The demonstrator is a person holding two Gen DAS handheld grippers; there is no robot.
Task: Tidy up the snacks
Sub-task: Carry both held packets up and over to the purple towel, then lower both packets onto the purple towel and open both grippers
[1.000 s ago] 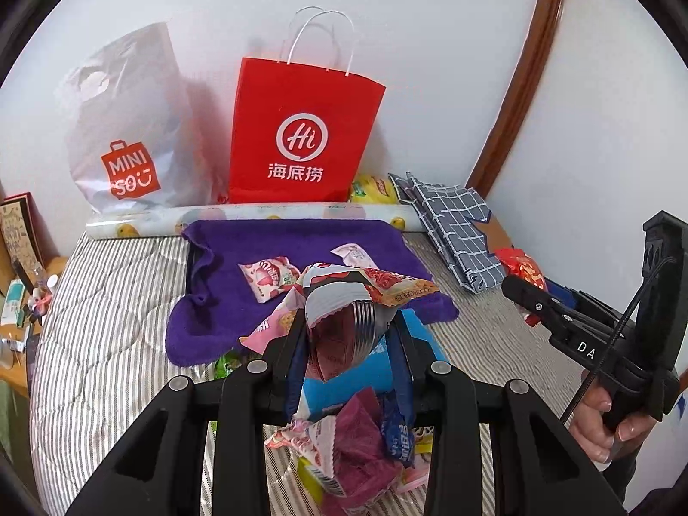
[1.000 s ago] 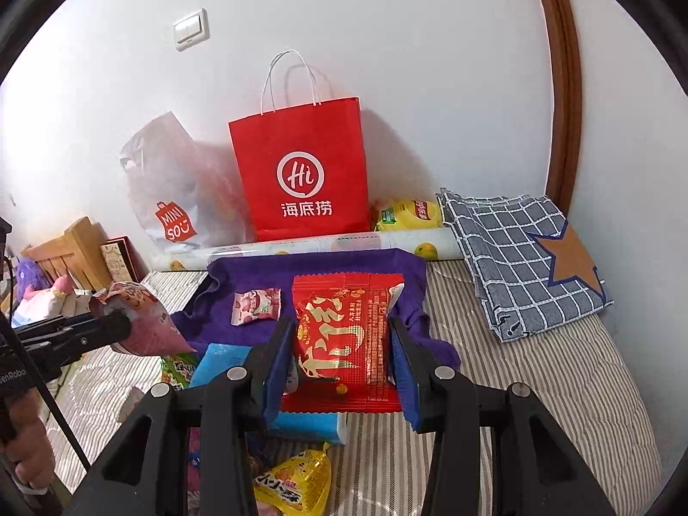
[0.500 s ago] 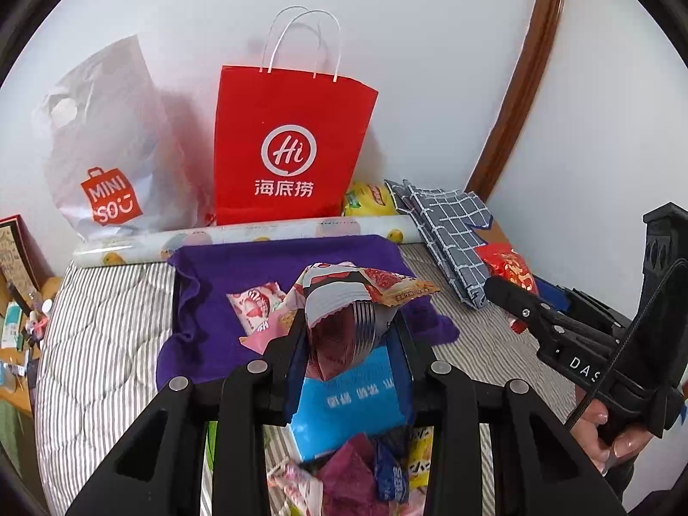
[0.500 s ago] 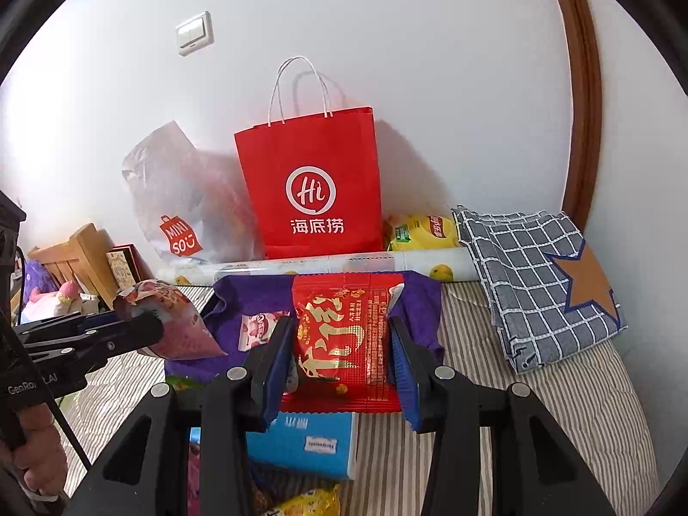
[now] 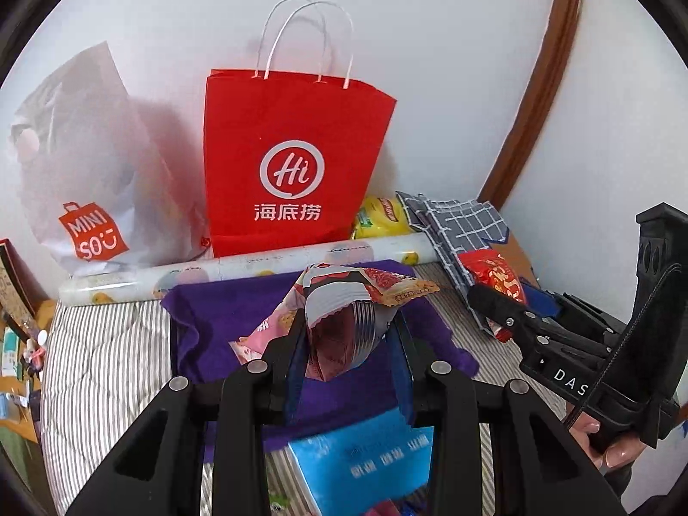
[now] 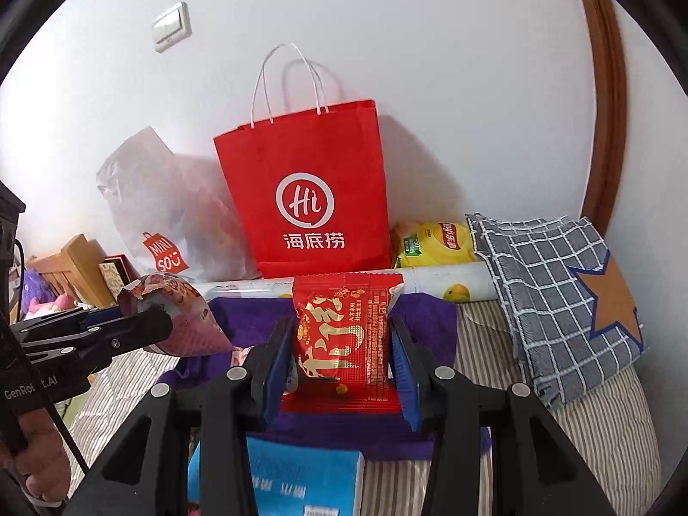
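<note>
My left gripper (image 5: 344, 322) is shut on a crumpled pink and red snack packet (image 5: 344, 301), held above the purple cloth (image 5: 223, 314); the same packet (image 6: 180, 318) shows at the left of the right wrist view. My right gripper (image 6: 339, 335) is shut on a flat red snack pack (image 6: 339, 331) with gold lettering, also above the cloth (image 6: 430, 318). That red pack (image 5: 494, 275) appears at the right of the left wrist view. A red paper bag (image 5: 292, 163) (image 6: 309, 198) stands upright against the wall behind the cloth.
A white plastic bag (image 5: 81, 163) leans left of the red bag. A printed roll (image 5: 258, 264) lies along the wall, a yellow chip bag (image 6: 434, 243) and folded checked cloth (image 6: 550, 284) at the right. A blue box (image 5: 365, 464) lies near me on the striped mattress (image 5: 94, 365).
Both grippers have moved forward toward the red bag with their packets still held. The red bag looks larger, and the loose snack pile has slid out of view below.
</note>
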